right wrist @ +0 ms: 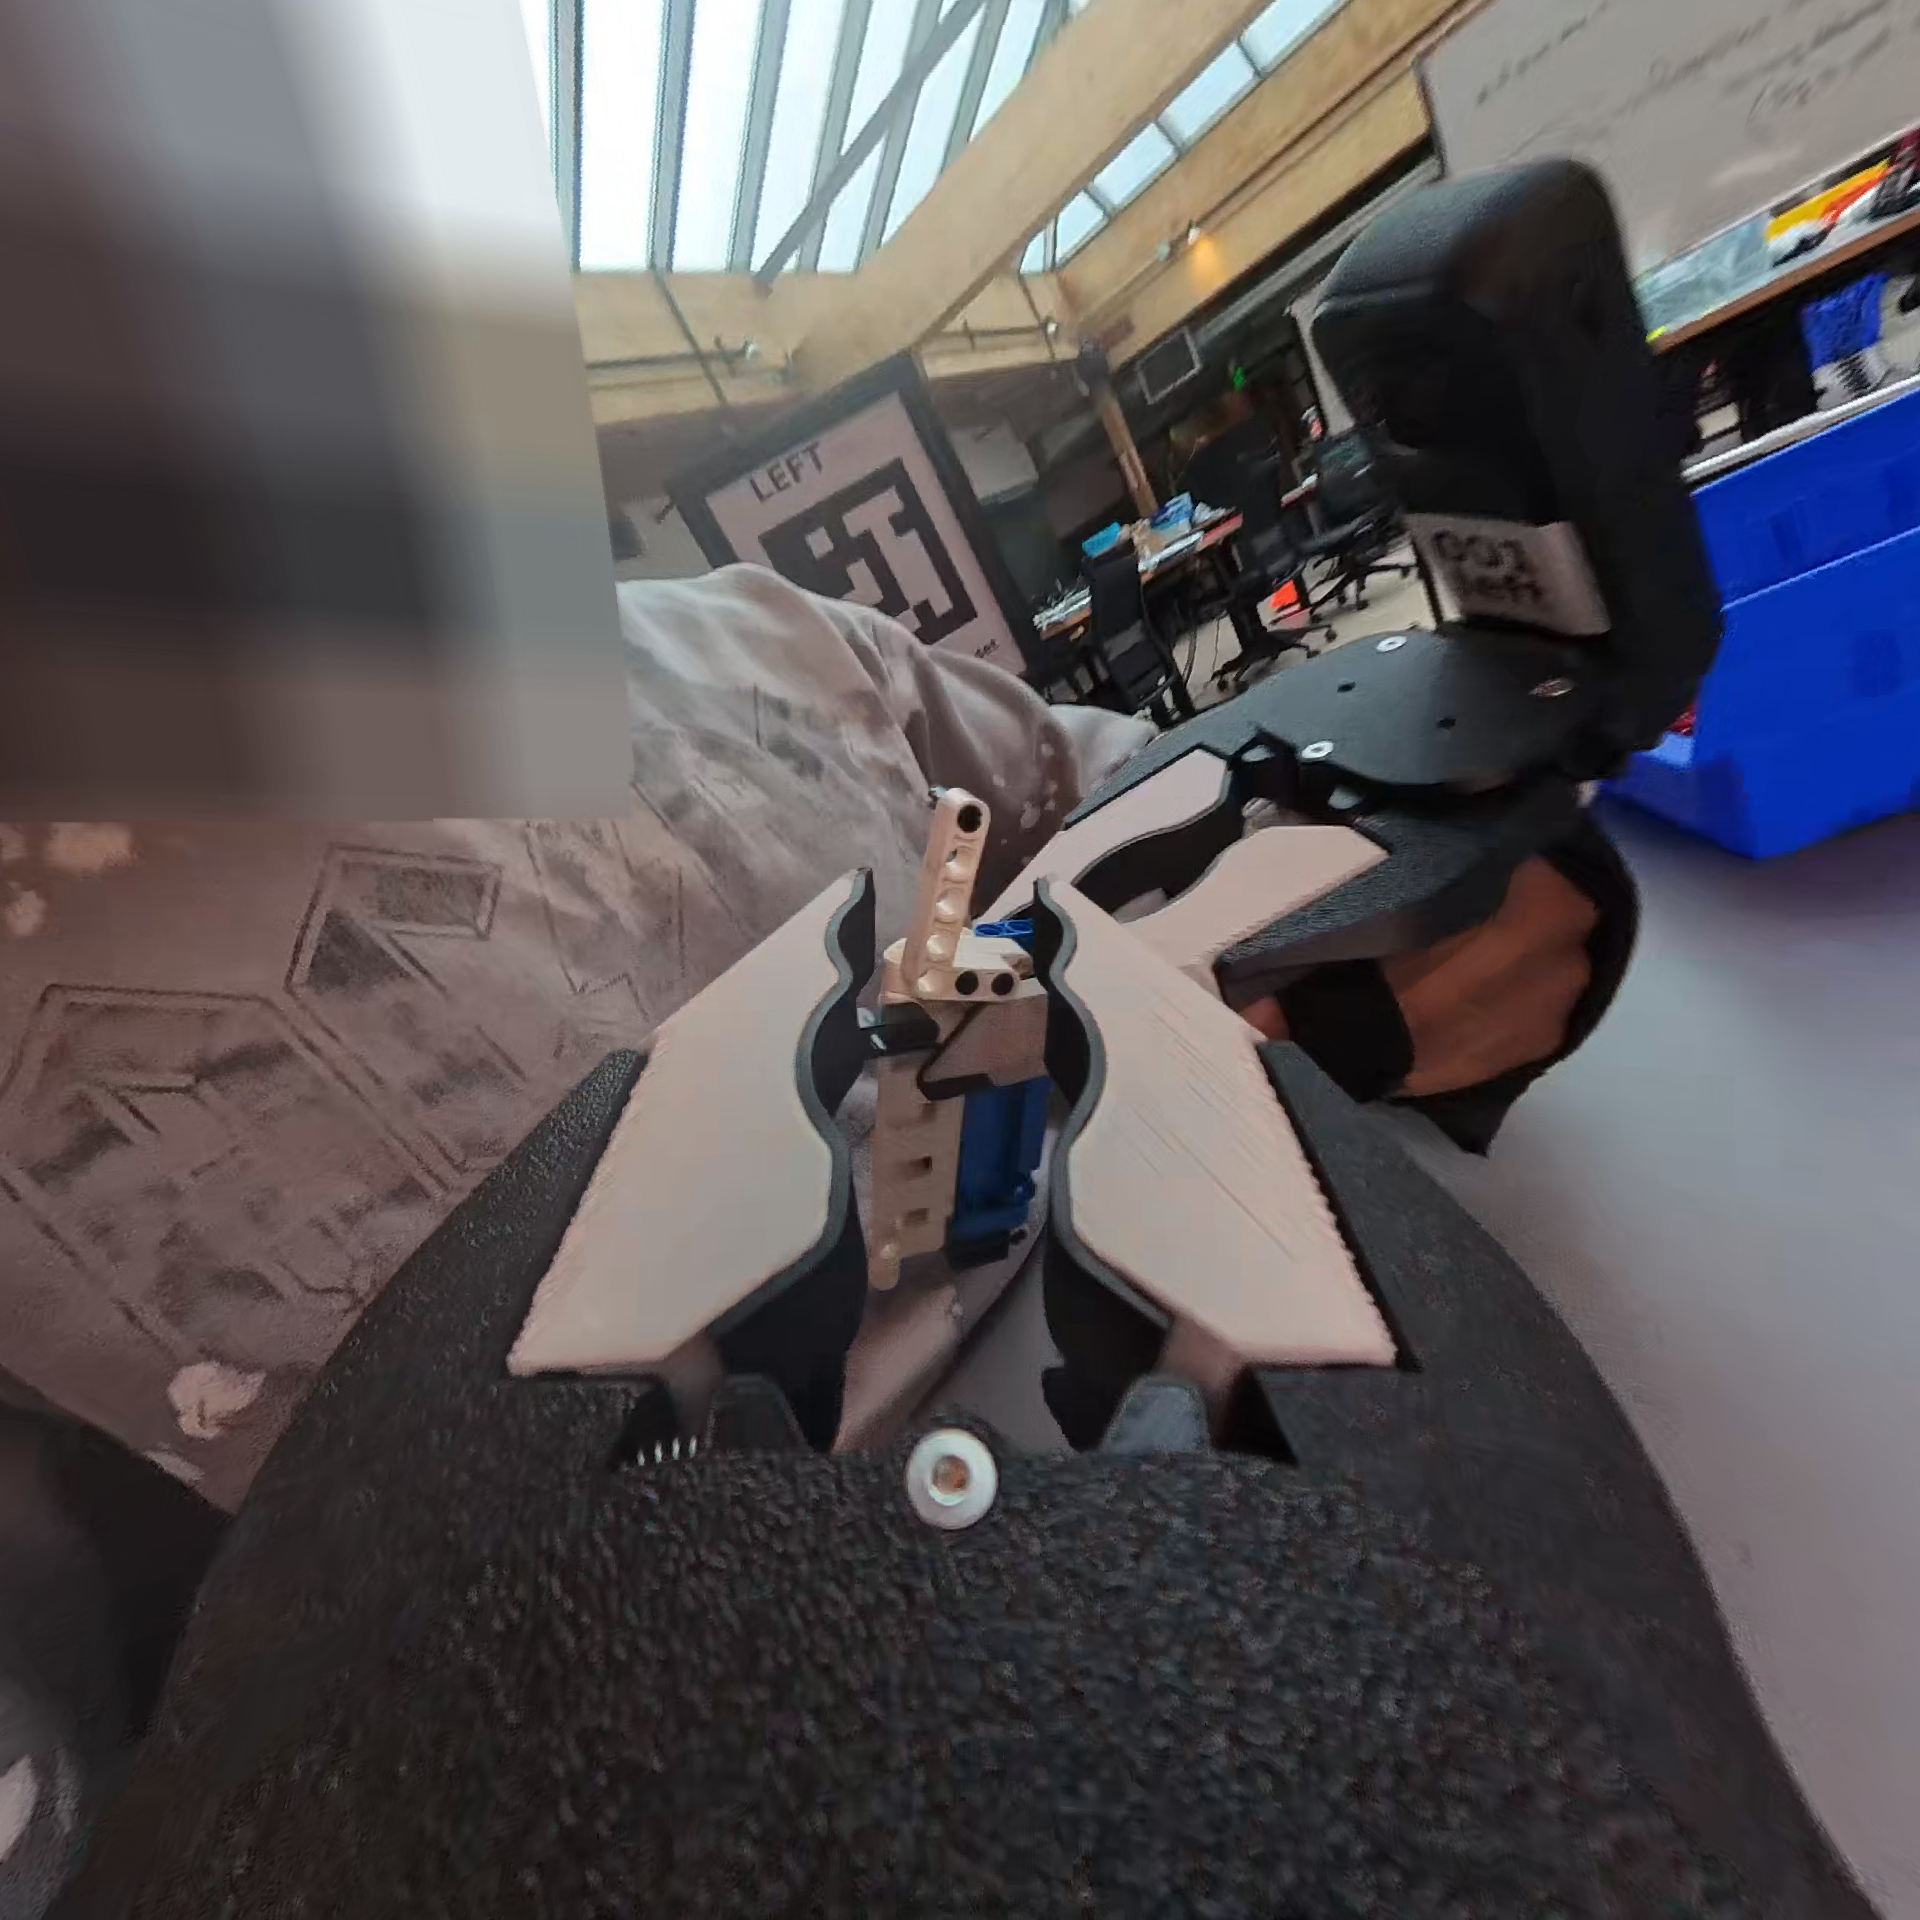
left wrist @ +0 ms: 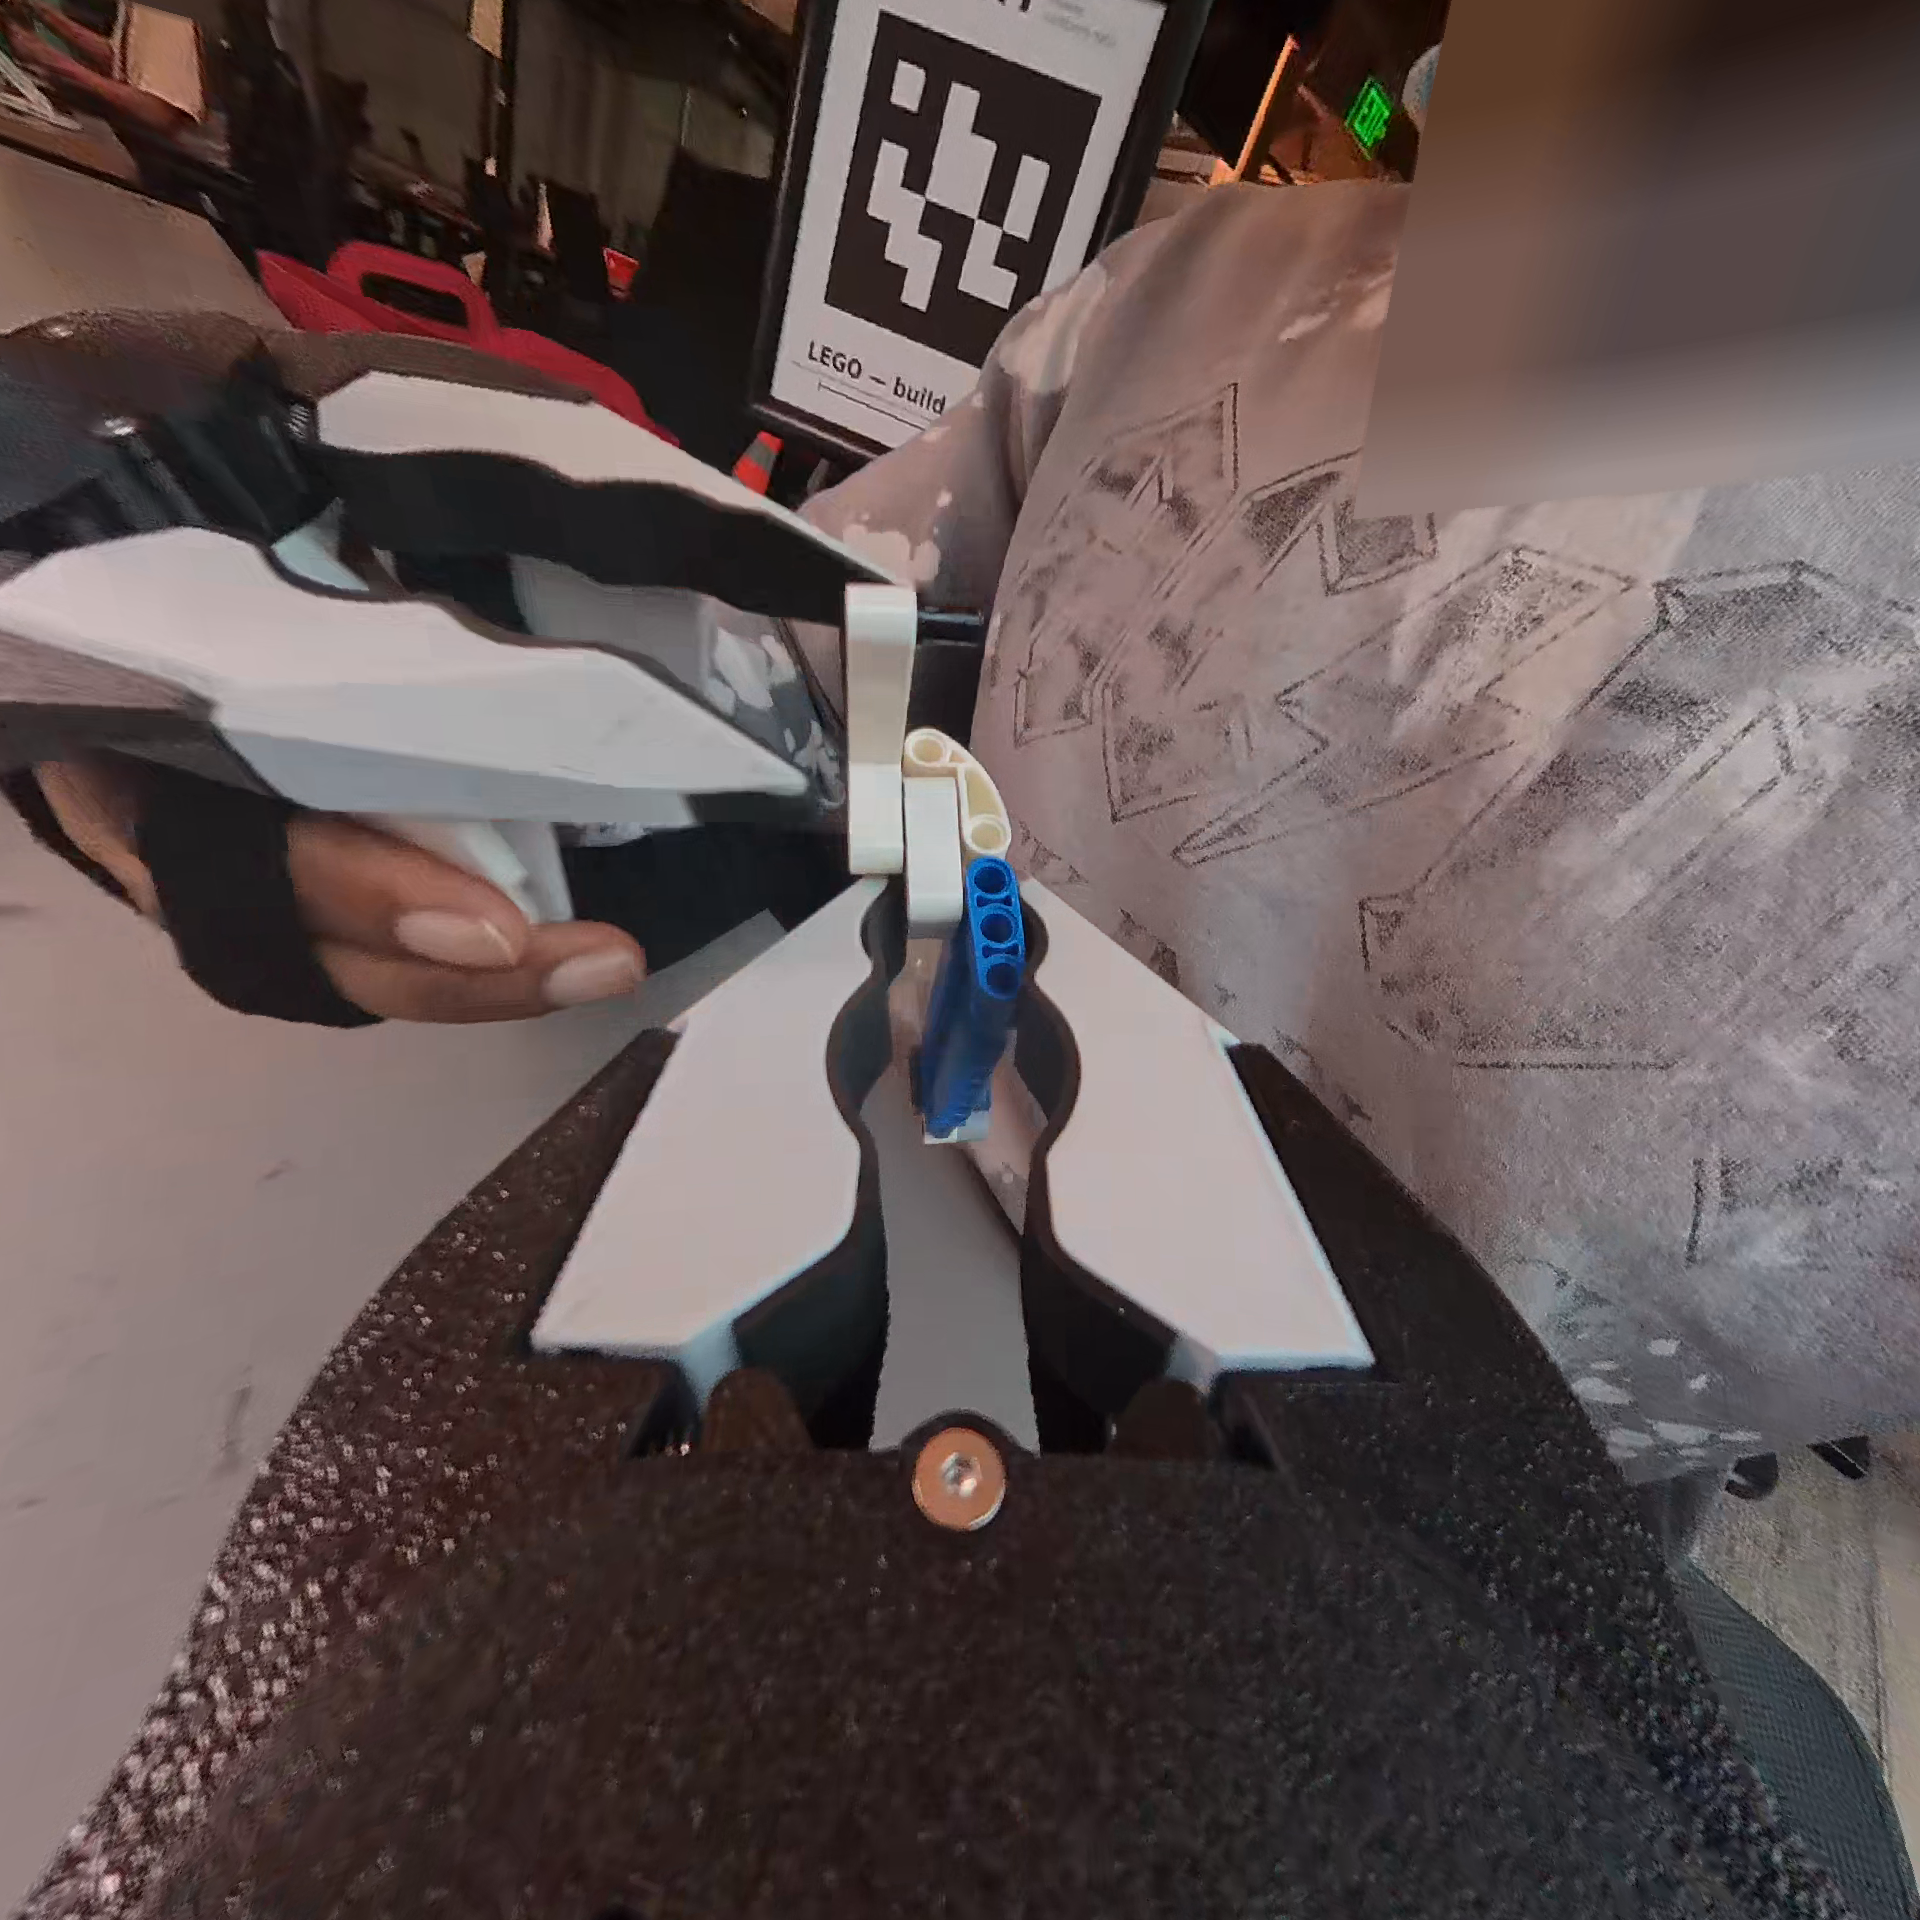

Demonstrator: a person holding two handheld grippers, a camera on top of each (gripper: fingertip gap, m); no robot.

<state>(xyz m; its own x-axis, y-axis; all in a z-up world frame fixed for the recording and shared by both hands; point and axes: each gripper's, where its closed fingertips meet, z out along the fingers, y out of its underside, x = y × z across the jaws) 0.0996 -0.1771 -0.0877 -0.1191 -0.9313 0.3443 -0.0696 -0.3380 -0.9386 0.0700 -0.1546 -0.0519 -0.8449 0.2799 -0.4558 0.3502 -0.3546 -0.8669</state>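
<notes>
My left gripper (left wrist: 956, 904) is shut on a small toy-brick assembly: a blue holed beam (left wrist: 992, 935) joined to white beams (left wrist: 930, 862) and a cream curved piece (left wrist: 961, 779). My right gripper (left wrist: 847, 686) comes in from the left, with its tips closed on a white beam (left wrist: 878, 727) of the same assembly. In the right wrist view my right gripper (right wrist: 954, 894) holds the white beam (right wrist: 914, 1143) beside the blue beam (right wrist: 997, 1153). A thin white beam (right wrist: 951, 883) sticks up past the tips. The left gripper (right wrist: 1195, 862) reaches in from the right.
A person's patterned grey sweatshirt (left wrist: 1455, 831) is close behind the assembly. A gloved hand (left wrist: 416, 935) holds the right gripper over a grey table (left wrist: 156, 1247). A framed black-and-white marker sign (left wrist: 966, 208) stands behind. A blue bin (right wrist: 1818, 644) sits at the table's far right. Spacing between my two grippers at the tips: around 5 cm.
</notes>
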